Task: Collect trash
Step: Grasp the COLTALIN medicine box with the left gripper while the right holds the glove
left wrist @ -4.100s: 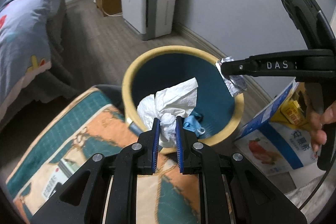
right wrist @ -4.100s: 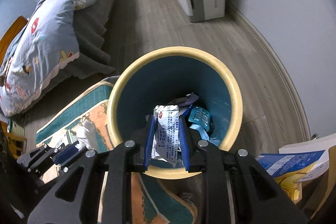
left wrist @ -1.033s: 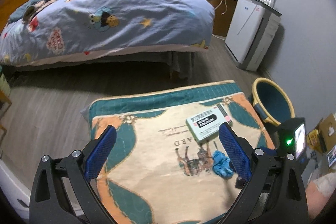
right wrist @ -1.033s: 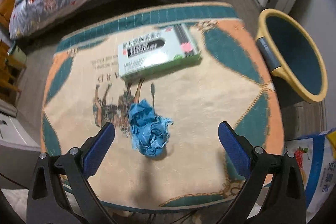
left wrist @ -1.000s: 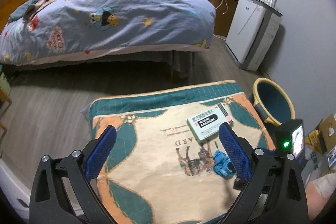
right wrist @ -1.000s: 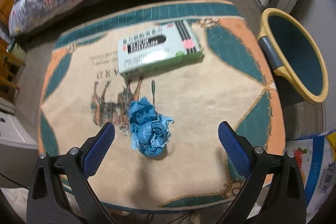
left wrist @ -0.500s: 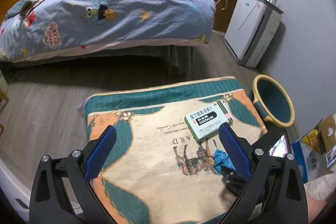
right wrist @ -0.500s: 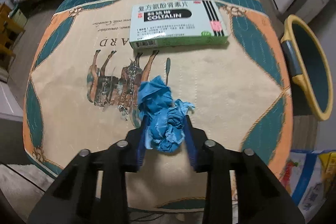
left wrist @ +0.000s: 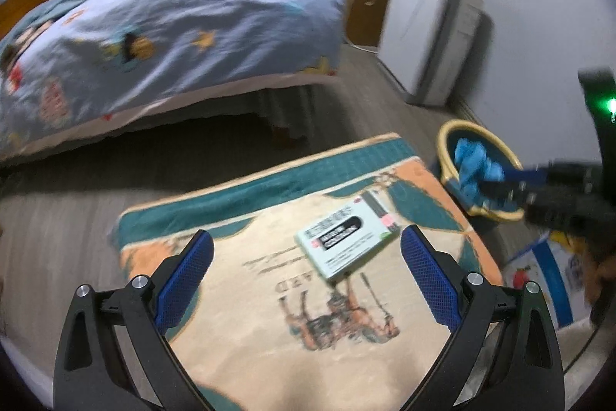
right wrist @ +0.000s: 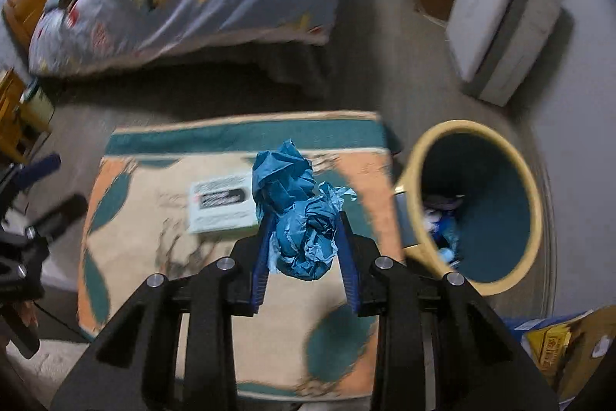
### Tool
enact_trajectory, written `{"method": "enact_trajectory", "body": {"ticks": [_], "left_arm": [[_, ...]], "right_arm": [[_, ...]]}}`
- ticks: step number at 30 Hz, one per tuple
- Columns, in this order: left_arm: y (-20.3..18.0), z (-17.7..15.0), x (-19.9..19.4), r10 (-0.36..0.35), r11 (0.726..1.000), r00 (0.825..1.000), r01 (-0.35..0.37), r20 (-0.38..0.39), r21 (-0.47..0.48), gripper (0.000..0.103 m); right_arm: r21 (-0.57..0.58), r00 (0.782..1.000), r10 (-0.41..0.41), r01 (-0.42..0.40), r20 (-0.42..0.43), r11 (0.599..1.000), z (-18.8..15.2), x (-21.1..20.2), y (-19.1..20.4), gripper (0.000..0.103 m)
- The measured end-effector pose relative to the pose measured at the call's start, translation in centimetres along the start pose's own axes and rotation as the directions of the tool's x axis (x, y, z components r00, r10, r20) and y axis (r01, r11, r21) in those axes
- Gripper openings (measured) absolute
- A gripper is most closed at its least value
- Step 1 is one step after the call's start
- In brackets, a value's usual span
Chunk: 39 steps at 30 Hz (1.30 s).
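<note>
Blue crumpled paper wad (right wrist: 298,214), creased and soft-looking, pinched between the fingers (right wrist: 263,253) of the right gripper (right wrist: 304,257) and carried clear of the worktop (right wrist: 154,226), with its upper lobe sticking out past the fingertips. Off to the right and slightly ahead, the yellow-rimmed bin (right wrist: 535,203) with the teal inside, mouth tilted toward the camera, some scraps already lying at its bottom. Seen from the left wrist, the same wad (left wrist: 475,166) hanging over the bin (left wrist: 448,141), though blur makes it hard to say whether fully inside the rim line or only at its near edge. Judged from that, a short carry further right, then a release over the opening; risk of the light paper catching on a finger pad or drifting onto the rim. On the patterned worktop cloth, the green-and-white medicine box (left wrist: 348,243), flat, long axis running left to right in the right wrist view, lying just ahead of and between the blue pads of the left gripper (left wrist: 308,280). Left fingers spread wide, holding nothing, hovering above the cloth. So nearer to the box: the left hand, well placed for the next pick, probably across the narrow side. Beyond, a bed (left wrist: 173,26) with a printed quilt and a white appliance (left wrist: 431,41) against the wall.
</note>
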<state>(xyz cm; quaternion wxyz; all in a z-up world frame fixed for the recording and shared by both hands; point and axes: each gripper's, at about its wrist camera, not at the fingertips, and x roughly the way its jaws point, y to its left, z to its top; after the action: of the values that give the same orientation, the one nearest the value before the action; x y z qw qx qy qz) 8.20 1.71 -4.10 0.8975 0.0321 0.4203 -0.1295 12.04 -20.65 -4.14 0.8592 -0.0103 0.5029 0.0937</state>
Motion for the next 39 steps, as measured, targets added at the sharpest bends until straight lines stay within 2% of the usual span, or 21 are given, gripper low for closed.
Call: {"method": "enact_trajectory", "body": {"ticks": [3, 5, 7, 12, 16, 19, 23, 32, 37, 39], "left_arm": [[-1.5, 0.5, 2.6, -0.002, 0.996, 1.000, 0.005, -0.031, 0.091, 0.097], [-2.2, 0.6, 3.9, -0.008, 0.992, 0.999, 0.014, -0.050, 0.122, 0.097], [-2.9, 0.6, 5.6, -0.028, 0.988, 0.996, 0.039, -0.082, 0.147, 0.097], [-4.8, 0.4, 9.5, -0.068, 0.973, 0.984, 0.102, -0.164, 0.205, 0.097], [-5.8, -0.5, 12.7, -0.068, 0.965, 0.970, 0.122, -0.232, 0.230, 0.097], [-6.4, -1.4, 14.9, -0.040, 0.952, 0.957, 0.124, -0.287, 0.280, 0.097], [-6.7, -2.0, 17.2, 0.030, 0.925, 0.949, 0.092, -0.313, 0.368, 0.097], [-7.2, -1.5, 21.1, 0.021, 0.912, 0.937, 0.126, -0.348, 0.391, 0.097], [-6.9, -0.6, 21.8, -0.058, 0.932, 0.925, 0.185, -0.375, 0.311, 0.096], [-6.8, -0.4, 21.5, -0.070, 0.936, 0.929, 0.187, -0.363, 0.298, 0.089]], "right_arm": [[0.086, 0.997, 0.061, -0.057, -0.039, 0.995, -0.3, 1.5, -2.8, 0.031], [0.091, 0.997, 0.061, -0.057, -0.037, 0.994, 0.0, 1.8, -3.7, 0.031], [0.090, 0.998, 0.056, -0.053, -0.035, 0.995, 0.1, 1.9, -4.1, 0.031], [0.141, 0.992, 0.120, -0.112, -0.048, 0.984, 1.4, 3.2, -4.9, 0.031], [0.146, 0.988, 0.145, -0.136, -0.055, 0.980, 2.5, 4.3, -4.9, 0.031], [0.152, 0.986, 0.155, -0.144, -0.062, 0.978, 3.2, 5.0, -5.0, 0.031], [0.155, 0.985, 0.161, -0.150, -0.064, 0.976, 4.1, 6.0, -5.2, 0.031], [0.163, 0.981, 0.166, -0.148, -0.097, 0.975, 4.6, 7.7, -6.0, 0.031], [0.178, 0.981, 0.165, -0.145, -0.105, 0.973, 4.4, 7.9, -6.5, 0.031], [0.183, 0.981, 0.164, -0.144, -0.103, 0.973, 4.3, 7.9, -6.9, 0.031]]}}
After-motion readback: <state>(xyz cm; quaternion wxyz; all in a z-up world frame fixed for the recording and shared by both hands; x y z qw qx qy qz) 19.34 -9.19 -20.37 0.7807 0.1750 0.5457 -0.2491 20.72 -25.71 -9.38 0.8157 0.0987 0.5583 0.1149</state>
